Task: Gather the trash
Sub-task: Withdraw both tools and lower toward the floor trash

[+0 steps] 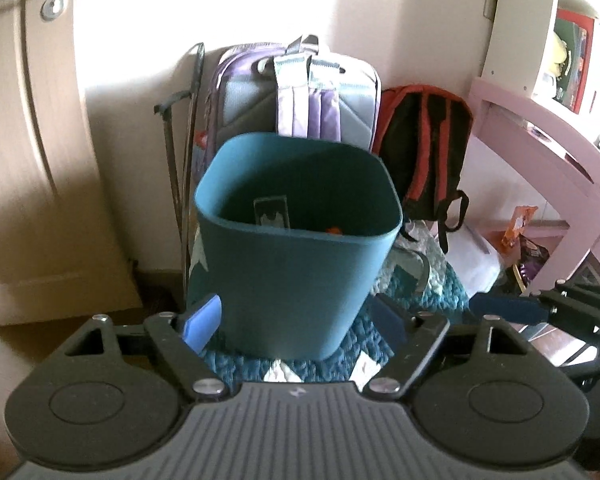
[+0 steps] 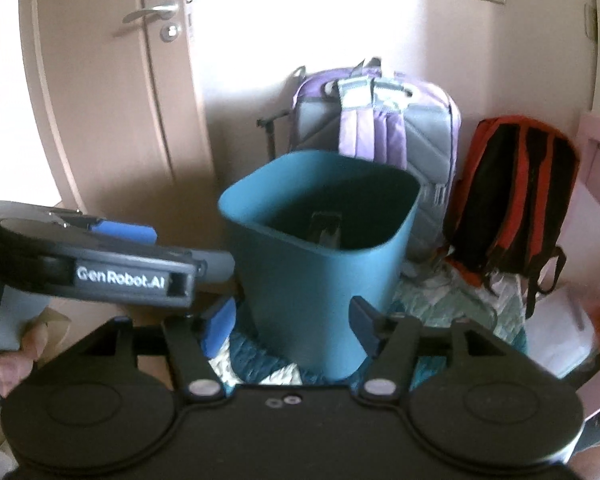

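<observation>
Holding nothing, the left gripper [image 1: 296, 326] and right gripper [image 2: 292, 322] gape before the teal bin [image 1: 296, 248], which already holds scraps; an orange wrapper [image 1: 520, 228] remains out.

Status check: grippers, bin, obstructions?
Left gripper and right gripper open, empty. Teal bin upright on rug, scraps inside. Nothing blocking.
</observation>
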